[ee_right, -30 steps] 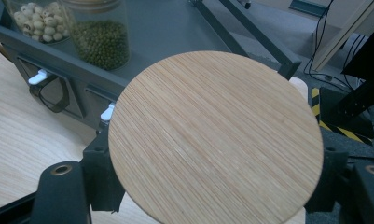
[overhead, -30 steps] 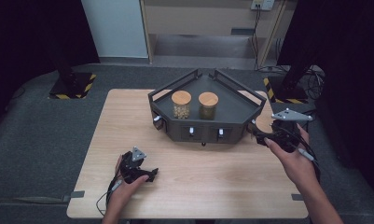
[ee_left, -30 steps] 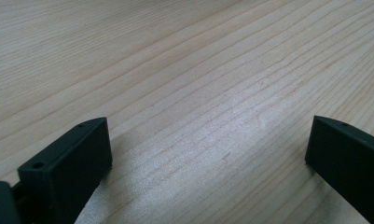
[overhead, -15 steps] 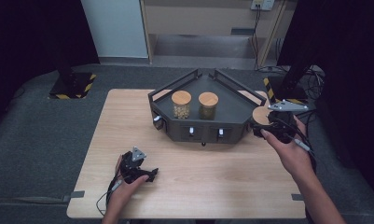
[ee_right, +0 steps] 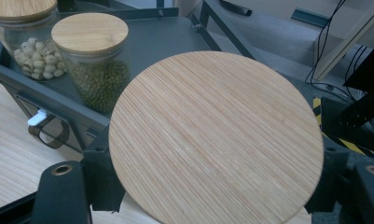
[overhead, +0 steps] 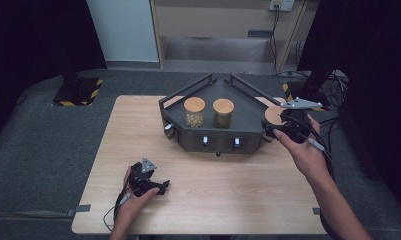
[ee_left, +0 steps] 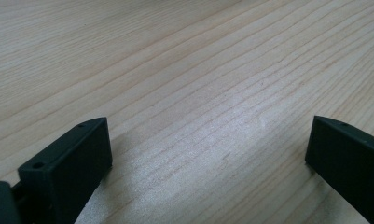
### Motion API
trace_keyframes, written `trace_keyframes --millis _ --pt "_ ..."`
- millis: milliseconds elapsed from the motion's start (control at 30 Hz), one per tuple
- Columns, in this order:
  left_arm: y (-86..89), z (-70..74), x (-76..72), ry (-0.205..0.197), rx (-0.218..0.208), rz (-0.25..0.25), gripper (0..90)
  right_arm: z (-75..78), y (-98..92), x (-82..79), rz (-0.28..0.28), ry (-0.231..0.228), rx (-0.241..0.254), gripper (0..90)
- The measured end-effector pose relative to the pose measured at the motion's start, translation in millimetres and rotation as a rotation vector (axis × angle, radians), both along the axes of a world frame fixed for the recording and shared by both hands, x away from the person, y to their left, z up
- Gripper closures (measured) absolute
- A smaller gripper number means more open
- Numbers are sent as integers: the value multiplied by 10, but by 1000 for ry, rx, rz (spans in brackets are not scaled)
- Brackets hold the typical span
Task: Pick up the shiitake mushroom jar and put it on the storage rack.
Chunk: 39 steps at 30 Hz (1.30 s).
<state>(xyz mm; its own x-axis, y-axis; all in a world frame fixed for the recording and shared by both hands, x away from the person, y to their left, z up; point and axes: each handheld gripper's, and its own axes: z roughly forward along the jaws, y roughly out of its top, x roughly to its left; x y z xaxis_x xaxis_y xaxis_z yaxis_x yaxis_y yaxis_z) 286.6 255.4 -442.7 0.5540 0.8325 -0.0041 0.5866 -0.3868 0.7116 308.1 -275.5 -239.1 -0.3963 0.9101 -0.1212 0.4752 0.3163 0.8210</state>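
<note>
**Two grippers, two jars, one loose lid**

One wooden table carries everything, the largest item in my high view. One dark, angular metal rack sits at its far middle, with raised rails at the back and a front face that bears two small white tabs and one ring pull at its left corner.

Two glass jars stand side by side on the rack's deck, each capped by a round bamboo lid. The left jar holds pale, round seeds; the right jar holds small green beans. In my right gripper view the two are just beside each other, possibly touching.

One further bamboo lid, the third disc counted, is clasped by its edge between the two jaws of my right gripper, face up and roughly level, at the rack's right end above the table edge. What lies beneath it is hidden.

My left gripper rests low on the near left of the table, well apart from the rack. Its jaws are spread wide, with bare wood grain between them and nothing held.
</note>
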Motion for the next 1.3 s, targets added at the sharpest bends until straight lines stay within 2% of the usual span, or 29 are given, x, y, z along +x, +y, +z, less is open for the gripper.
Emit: trace_keyframes --millis 933,1300 --pt "0 0 1 0 0 0 0 -17 180 478 -29 8 21 260" --pt "0 1 1 0 0 -1 0 -50 327 646 -16 15 3 260"
